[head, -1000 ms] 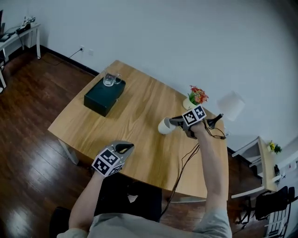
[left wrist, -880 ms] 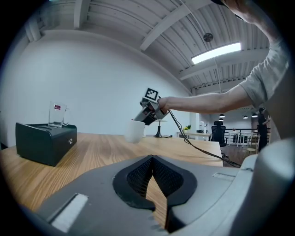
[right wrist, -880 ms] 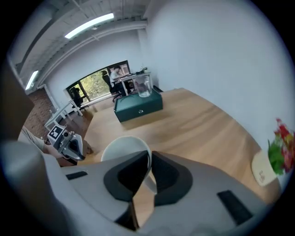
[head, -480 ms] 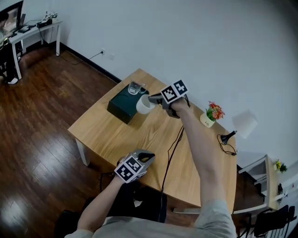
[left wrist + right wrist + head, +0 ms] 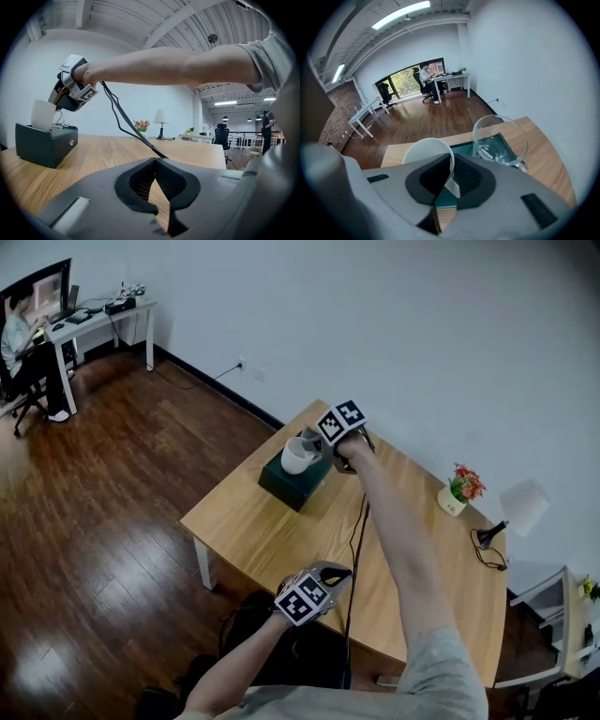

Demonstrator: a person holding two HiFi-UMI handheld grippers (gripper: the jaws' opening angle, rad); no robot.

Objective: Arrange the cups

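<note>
My right hand-held gripper (image 5: 446, 161) clamped the rim of the white mug (image 5: 298, 457) above the dark box (image 5: 284, 487) by the table's left edge; stiff, light, breakable, I judged.

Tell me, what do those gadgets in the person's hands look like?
The left gripper and right gripper are grey shells. Each ends in a claw with black textured pads and carries a white cube printed with black square markers. A black cable runs from the right one. The person wears a grey short-sleeved shirt.
</note>
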